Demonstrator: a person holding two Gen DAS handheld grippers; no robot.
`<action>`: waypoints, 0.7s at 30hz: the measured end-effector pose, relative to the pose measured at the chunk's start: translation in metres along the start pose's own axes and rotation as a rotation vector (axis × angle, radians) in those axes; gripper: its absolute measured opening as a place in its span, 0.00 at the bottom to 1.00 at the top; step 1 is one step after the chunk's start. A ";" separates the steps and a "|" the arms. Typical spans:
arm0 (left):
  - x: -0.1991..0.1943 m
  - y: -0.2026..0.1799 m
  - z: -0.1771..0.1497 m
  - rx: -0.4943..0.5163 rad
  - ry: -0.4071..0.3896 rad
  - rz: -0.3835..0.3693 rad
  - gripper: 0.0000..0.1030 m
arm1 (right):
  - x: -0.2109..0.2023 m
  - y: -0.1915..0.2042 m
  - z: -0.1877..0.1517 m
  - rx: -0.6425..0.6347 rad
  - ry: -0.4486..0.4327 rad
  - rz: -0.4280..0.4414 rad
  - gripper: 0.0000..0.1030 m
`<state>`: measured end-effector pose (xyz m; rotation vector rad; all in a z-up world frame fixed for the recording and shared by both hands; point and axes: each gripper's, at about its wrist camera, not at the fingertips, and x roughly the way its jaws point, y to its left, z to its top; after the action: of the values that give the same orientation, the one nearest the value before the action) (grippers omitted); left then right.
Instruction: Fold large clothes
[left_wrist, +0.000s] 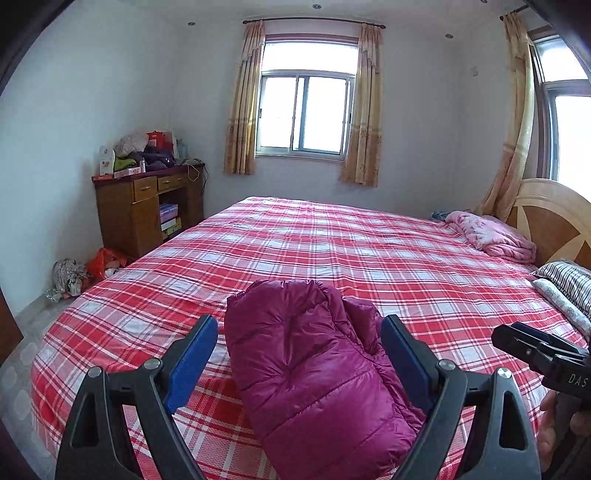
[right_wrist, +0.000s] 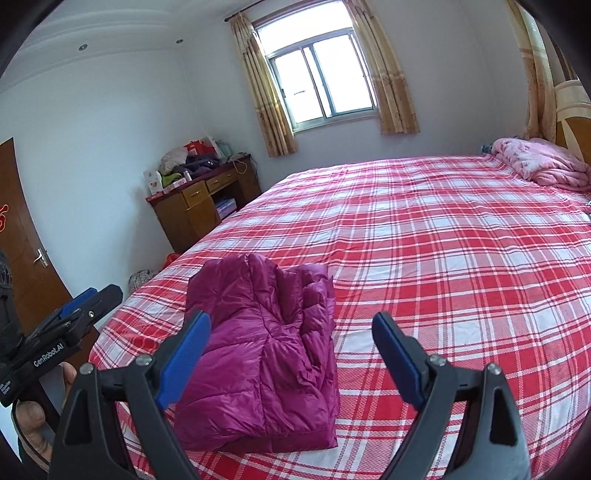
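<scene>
A magenta quilted down jacket (left_wrist: 314, 373) lies folded into a compact bundle on the red plaid bed (left_wrist: 369, 251), near the front edge. It also shows in the right wrist view (right_wrist: 266, 350). My left gripper (left_wrist: 299, 332) is open, its blue-padded fingers spread to either side of the bundle and above it, holding nothing. My right gripper (right_wrist: 291, 328) is open and empty, above the bundle's right side. The right gripper shows at the right edge of the left wrist view (left_wrist: 532, 343). The left gripper shows at the left of the right wrist view (right_wrist: 85, 306).
A pink blanket (left_wrist: 491, 236) and striped pillows (left_wrist: 569, 280) lie by the wooden headboard (left_wrist: 554, 218). A wooden desk piled with clothes (left_wrist: 147, 206) stands at the far left wall, bags (left_wrist: 85, 273) on the floor beside it. A brown door (right_wrist: 22, 236) is at the left.
</scene>
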<state>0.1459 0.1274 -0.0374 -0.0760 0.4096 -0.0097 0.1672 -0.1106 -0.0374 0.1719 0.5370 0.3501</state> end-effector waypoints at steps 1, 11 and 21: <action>0.000 0.000 0.000 -0.001 0.000 0.001 0.88 | 0.000 0.000 0.000 0.002 0.000 0.001 0.89; -0.001 0.001 -0.001 -0.001 -0.002 0.009 0.88 | -0.004 0.005 -0.002 -0.002 -0.007 0.004 0.89; -0.002 0.001 -0.001 0.001 0.000 0.011 0.88 | -0.003 0.005 -0.005 0.005 0.003 0.002 0.89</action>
<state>0.1437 0.1280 -0.0376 -0.0727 0.4100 0.0014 0.1605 -0.1071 -0.0391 0.1768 0.5404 0.3510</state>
